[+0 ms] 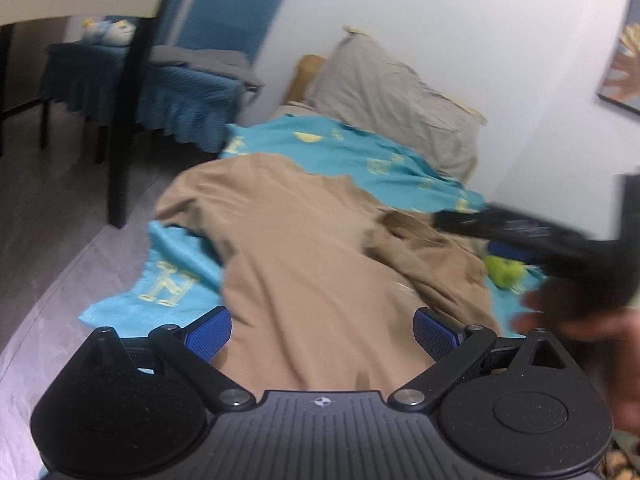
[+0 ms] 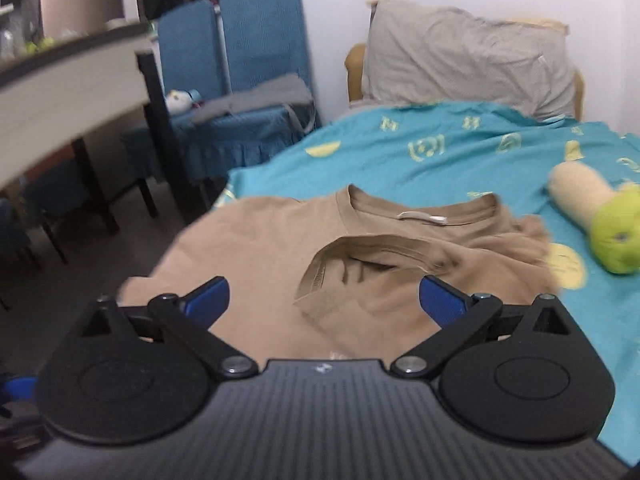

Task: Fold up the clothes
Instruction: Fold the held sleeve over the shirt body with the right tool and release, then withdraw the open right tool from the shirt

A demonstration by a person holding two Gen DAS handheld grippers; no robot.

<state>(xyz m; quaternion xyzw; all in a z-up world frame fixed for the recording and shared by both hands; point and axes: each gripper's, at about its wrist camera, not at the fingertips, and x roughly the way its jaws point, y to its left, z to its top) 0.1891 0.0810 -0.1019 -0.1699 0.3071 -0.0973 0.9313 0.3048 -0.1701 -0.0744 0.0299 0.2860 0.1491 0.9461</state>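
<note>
Teal bedspread [image 2: 460, 152]; both hand-held grippers [image 1: 322, 330] [image 2: 324, 300] released, hovering over tan shirt [image 2: 320, 248].

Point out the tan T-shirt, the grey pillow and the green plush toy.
tan T-shirt [image 2: 256, 248]: right wrist view, on its flat chest area left of the collar.
grey pillow [image 2: 460, 56]: right wrist view, middle of its face.
green plush toy [image 2: 616, 236]: right wrist view, on its green head.
</note>
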